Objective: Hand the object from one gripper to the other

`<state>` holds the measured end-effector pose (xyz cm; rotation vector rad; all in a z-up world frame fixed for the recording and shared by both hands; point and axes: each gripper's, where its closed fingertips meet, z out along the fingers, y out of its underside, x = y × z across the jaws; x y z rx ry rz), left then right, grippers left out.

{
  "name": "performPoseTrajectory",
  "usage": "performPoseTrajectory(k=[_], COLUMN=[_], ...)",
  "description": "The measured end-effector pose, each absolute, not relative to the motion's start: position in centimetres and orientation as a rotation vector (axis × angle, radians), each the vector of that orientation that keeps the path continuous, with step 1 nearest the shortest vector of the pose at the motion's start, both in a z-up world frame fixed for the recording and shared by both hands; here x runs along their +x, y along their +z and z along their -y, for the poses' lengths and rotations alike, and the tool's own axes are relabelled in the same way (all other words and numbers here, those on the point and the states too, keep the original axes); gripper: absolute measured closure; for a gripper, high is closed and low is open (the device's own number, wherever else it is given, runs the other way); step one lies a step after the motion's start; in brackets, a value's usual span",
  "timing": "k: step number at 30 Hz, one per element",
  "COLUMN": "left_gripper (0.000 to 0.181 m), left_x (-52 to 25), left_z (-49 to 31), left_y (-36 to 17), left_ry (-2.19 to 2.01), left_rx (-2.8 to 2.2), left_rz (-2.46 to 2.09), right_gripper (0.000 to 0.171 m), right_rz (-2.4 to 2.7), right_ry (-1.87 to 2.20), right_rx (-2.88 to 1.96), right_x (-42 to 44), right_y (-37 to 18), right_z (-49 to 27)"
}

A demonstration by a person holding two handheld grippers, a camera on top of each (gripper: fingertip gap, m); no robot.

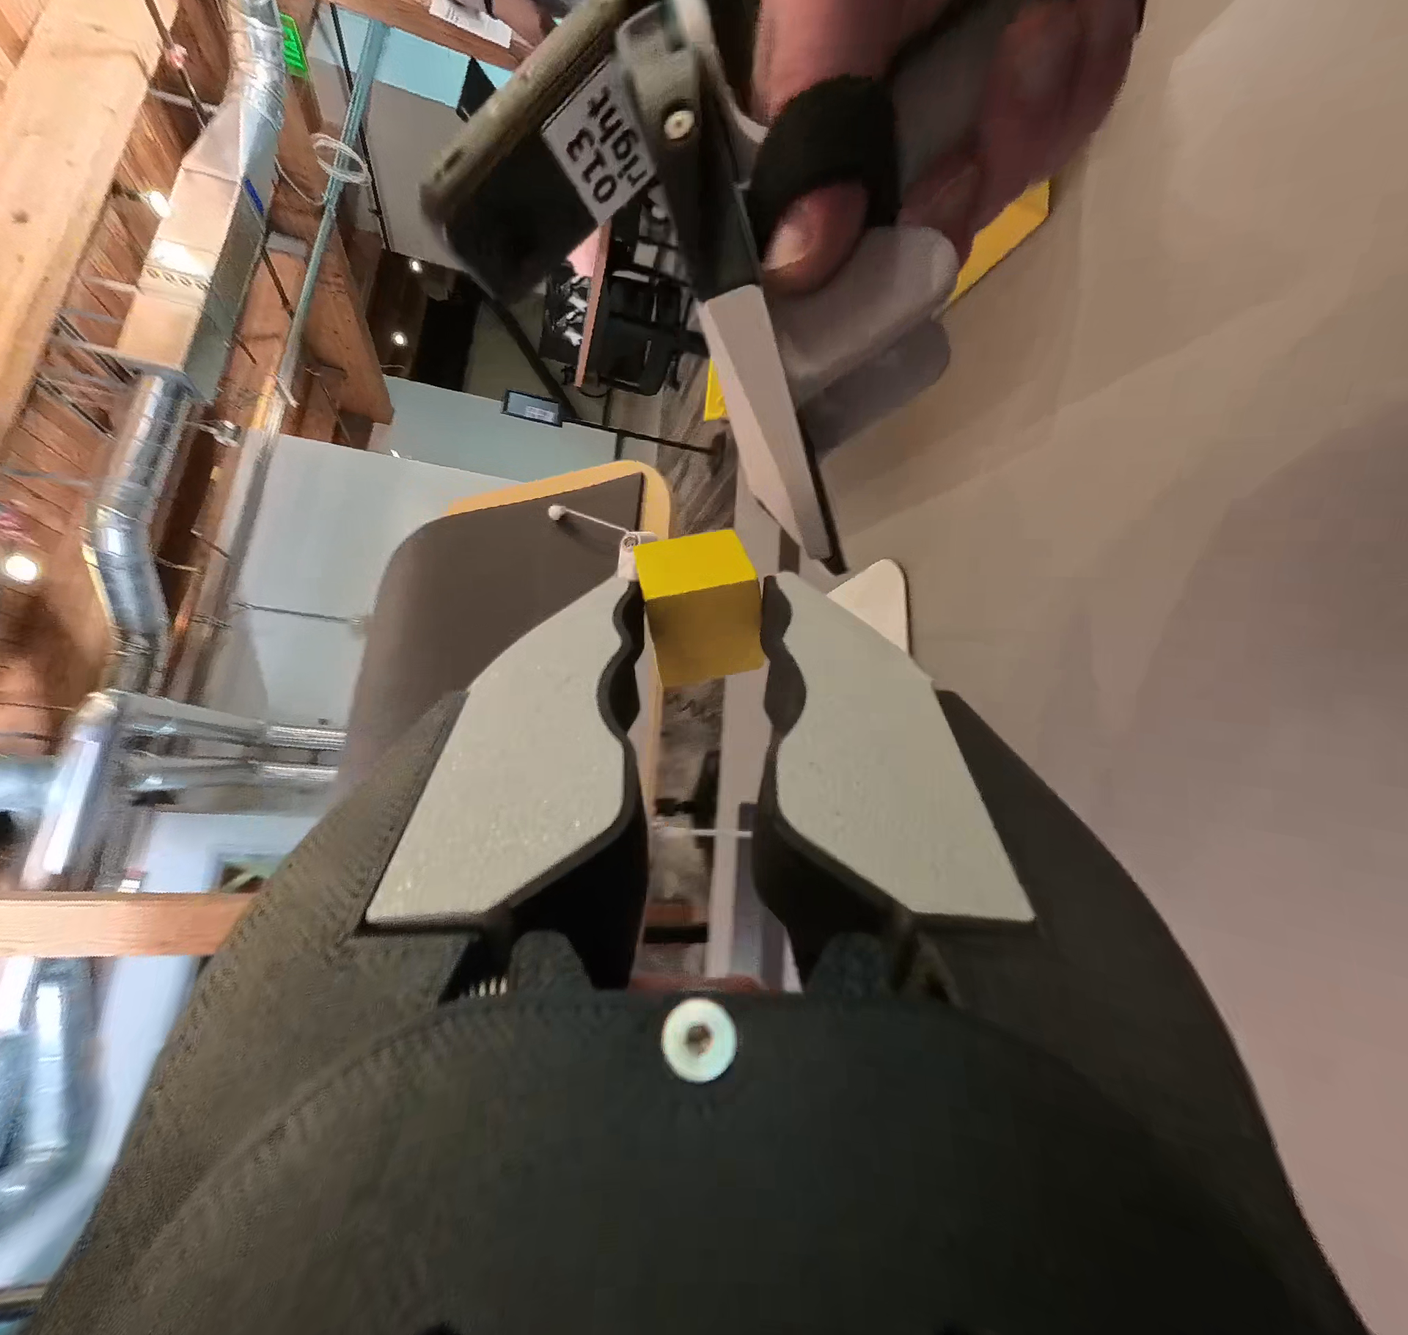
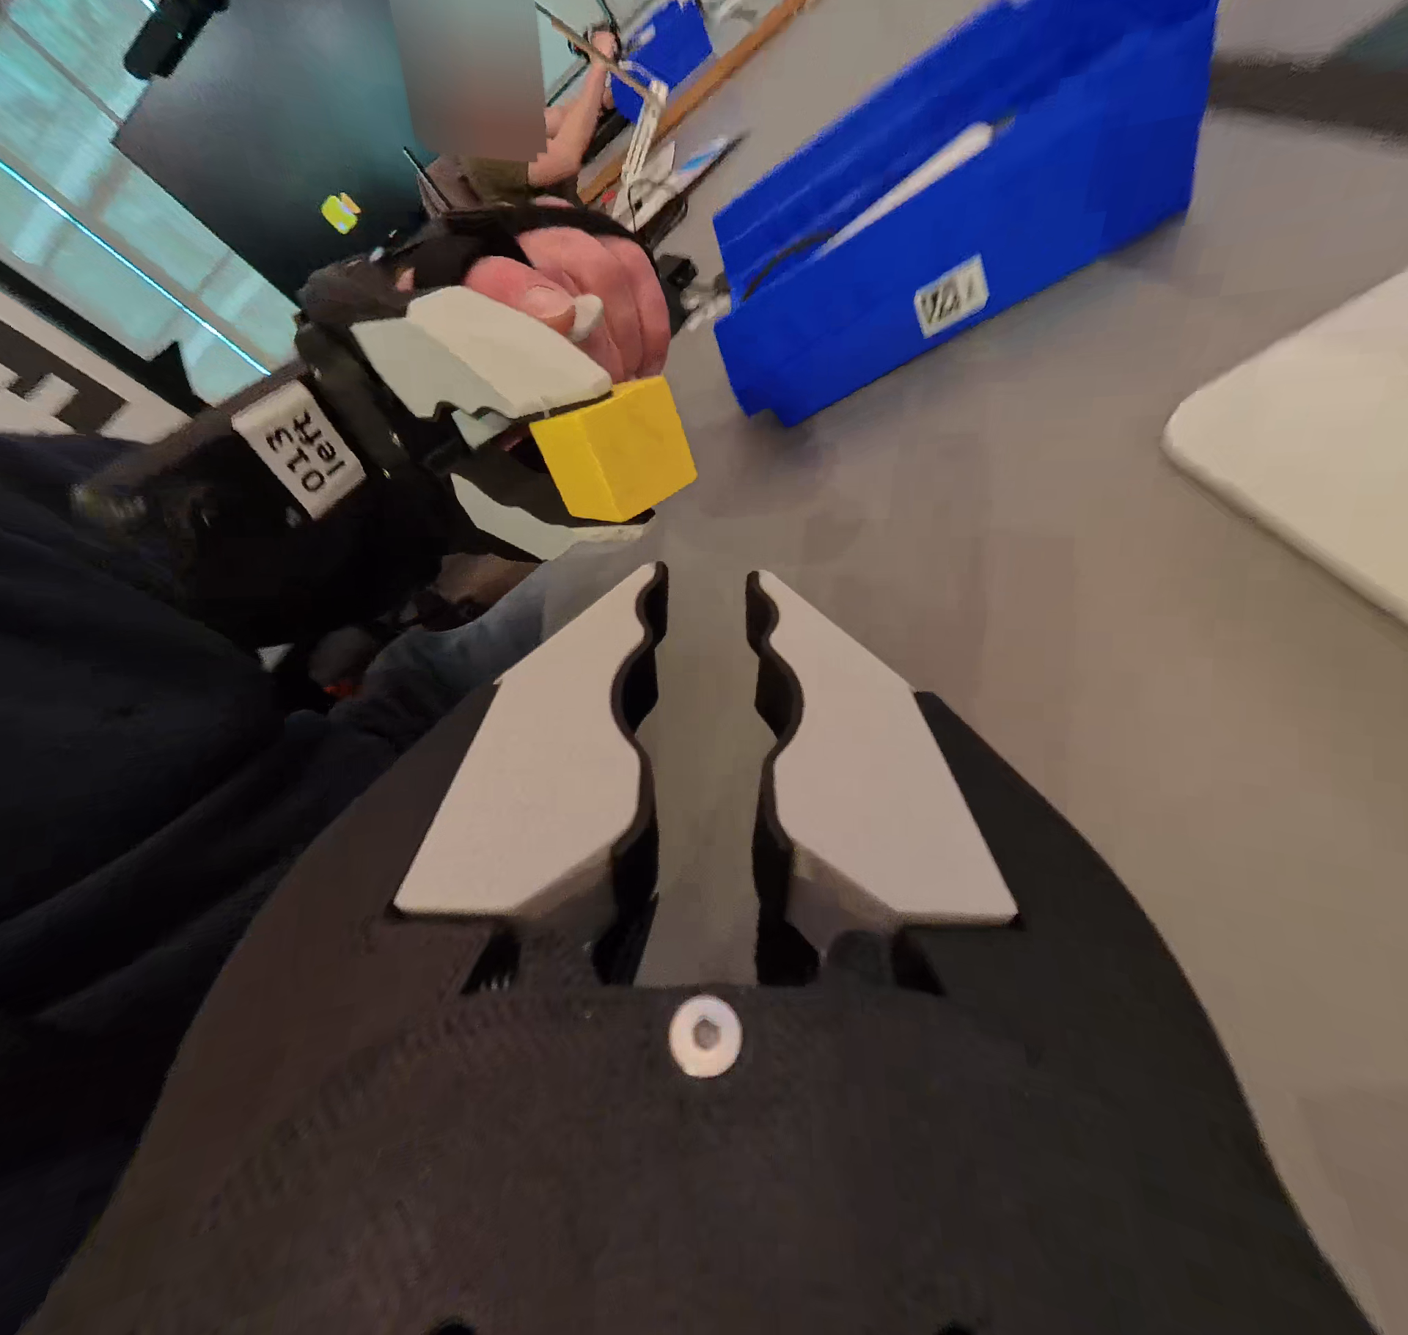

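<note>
At frame centre the left gripper point(image 1: 701, 605) clamps a yellow cube point(image 1: 699, 605) between its tips. The right gripper point(image 2: 706, 582), lower centre in its own view, stands narrowly parted and empty, just below the cube, seemingly not touching. A blue bin point(image 2: 968, 231) sits upper right on the grey table point(image 2: 990, 612).

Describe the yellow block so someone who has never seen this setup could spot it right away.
Start at the grey table with the big blue bin on it. In front of that bin, the left gripper is held up in the air by a hand. The yellow block is the small cube pinched at its tip, the only bright yellow thing off the table; the right gripper is empty.
</note>
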<state>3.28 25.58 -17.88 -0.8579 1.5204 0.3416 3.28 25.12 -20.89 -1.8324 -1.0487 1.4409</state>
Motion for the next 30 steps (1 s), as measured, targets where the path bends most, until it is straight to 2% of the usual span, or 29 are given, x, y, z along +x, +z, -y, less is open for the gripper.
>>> performPoseTrajectory(k=[5, 10, 17, 30], left_gripper=[0.152, 0.152, 0.152, 0.152], left_x=[3.4, 4.2, 4.9, 5.5], left_z=[-25.1, -24.1, -22.1, -21.0], left_y=[-16.3, -16.8, -16.0, -15.9], left_ry=[-0.020, -0.373, -0.671, -0.750], left_rx=[-1.056, -1.238, -1.236, -1.206], left_rz=[-1.443, -1.501, -1.526, -1.556], right_gripper=[0.141, 0.131, 0.139, 0.148], right_rz=[1.244, 1.391, 1.494, 1.517], right_ry=[0.973, 0.732, 0.692, 0.788], right_rx=[-1.481, -1.239, -1.150, -1.144], right_x=[4.1, 3.9, 3.9, 4.0], right_y=[-18.0, -16.0, -15.6, -15.4], right_z=[-24.8, -23.1, -22.4, -21.2])
